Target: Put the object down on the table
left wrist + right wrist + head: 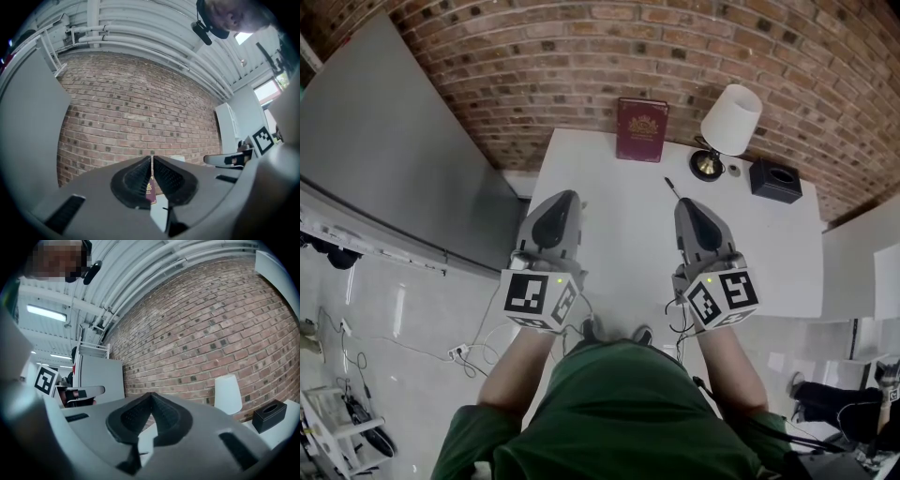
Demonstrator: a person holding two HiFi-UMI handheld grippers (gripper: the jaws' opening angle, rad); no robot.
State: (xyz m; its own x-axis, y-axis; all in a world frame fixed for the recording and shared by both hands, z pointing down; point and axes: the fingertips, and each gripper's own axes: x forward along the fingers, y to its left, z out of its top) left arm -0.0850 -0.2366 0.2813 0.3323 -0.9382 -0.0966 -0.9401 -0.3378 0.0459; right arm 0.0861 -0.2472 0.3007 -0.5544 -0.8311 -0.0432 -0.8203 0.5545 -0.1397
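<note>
Head view: two closed claws (570,195) (681,202), one book (641,130), one lamp (727,126).

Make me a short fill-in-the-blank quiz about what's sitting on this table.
1. The wall behind the table is built of ___.
2. Between the maroon book and the black box stands a ___.
3. The table's top is coloured ___.

Missing words: brick; lamp; white.

Hand-held gripper (151,161), jaws seemingly together.
</note>
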